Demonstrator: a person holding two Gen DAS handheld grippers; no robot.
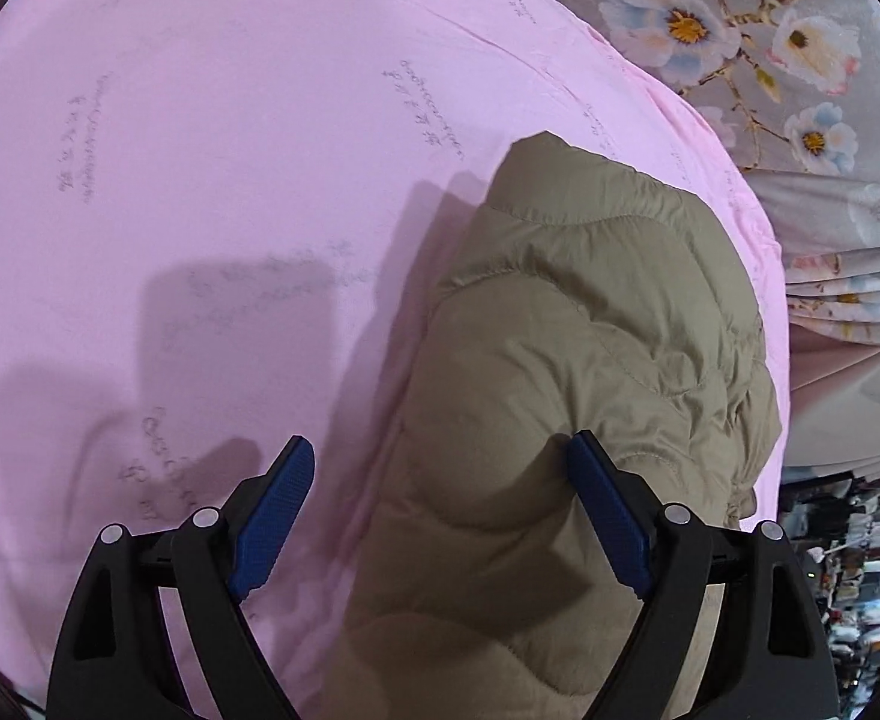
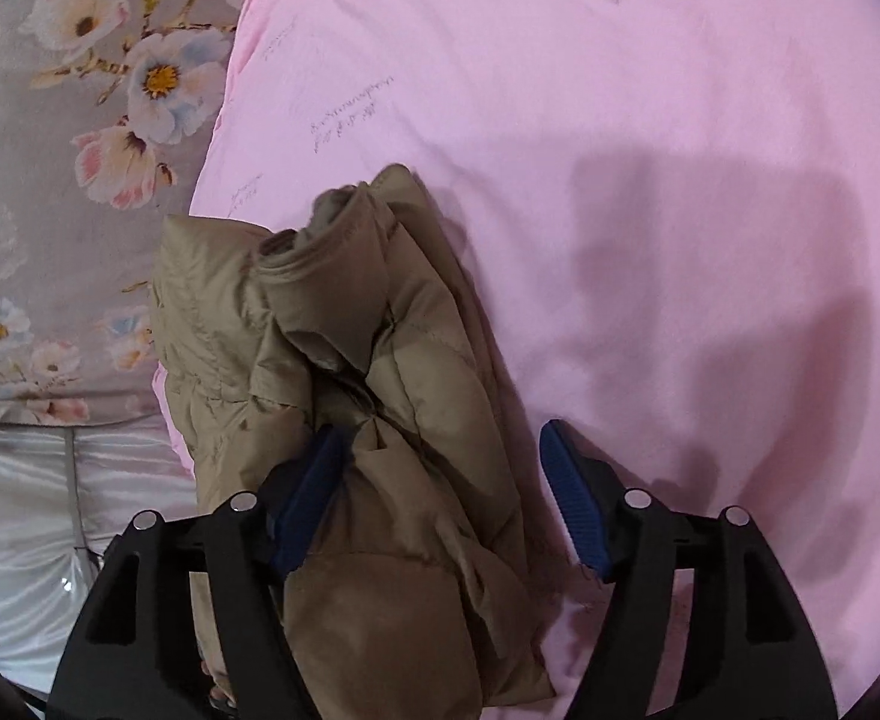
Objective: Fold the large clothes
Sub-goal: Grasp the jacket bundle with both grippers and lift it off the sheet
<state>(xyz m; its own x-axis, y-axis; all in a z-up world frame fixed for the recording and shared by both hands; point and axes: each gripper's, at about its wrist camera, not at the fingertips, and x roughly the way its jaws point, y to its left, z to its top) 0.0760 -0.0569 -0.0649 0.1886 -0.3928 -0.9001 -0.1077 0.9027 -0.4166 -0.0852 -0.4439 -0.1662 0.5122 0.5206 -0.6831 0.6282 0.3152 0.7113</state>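
An olive-tan quilted puffer jacket lies bundled on a pink sheet. My left gripper is open and hovers over the jacket's near end, its blue pads apart, one over the sheet, one over the jacket. In the right wrist view the jacket shows folded layers and a rolled collar or cuff. My right gripper is open, straddling the jacket's near part; the left pad touches the fabric, the right pad is over the pink sheet.
A grey floral bedcover lies beyond the pink sheet's edge, also in the right wrist view. White satin fabric lies at lower left. A cluttered room area shows past the bed edge.
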